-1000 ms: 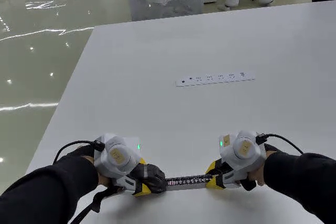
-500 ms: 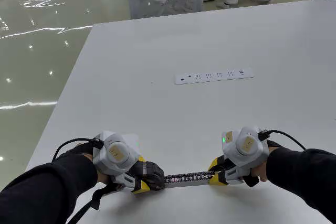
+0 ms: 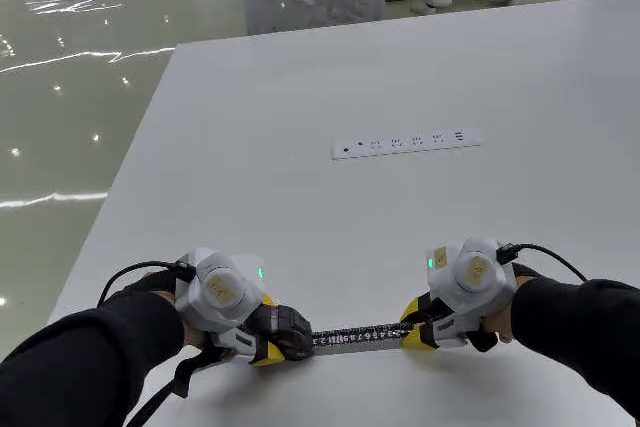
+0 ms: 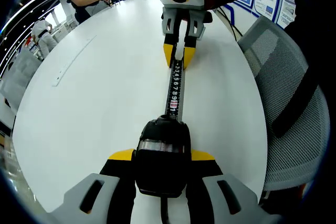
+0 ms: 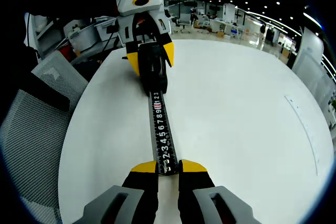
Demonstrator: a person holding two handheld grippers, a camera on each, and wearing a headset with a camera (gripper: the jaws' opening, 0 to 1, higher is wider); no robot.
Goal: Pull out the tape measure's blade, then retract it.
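left tool [image 3: 275, 332]: clamped on tape measure [image 4: 161, 156] | right tool [image 3: 410, 325]: pinching blade [image 5: 160, 129] tip | tools facing, forearms low

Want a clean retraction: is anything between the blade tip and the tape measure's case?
Nothing visible. The blade runs straight over bare table from the right gripper to the case in the left gripper; the power strip lies well aside.

The head view looked forward and down from over the near edge of the white surface [image 3: 300, 97], with the left tool [image 3: 272, 347] and right tool [image 3: 410, 325] low in frame. The left gripper view sat close behind the tape measure [image 4: 163, 153], facing along its blade [image 4: 174, 85] toward the right tool; the right gripper view faced back the opposite way. All three shared the blade.
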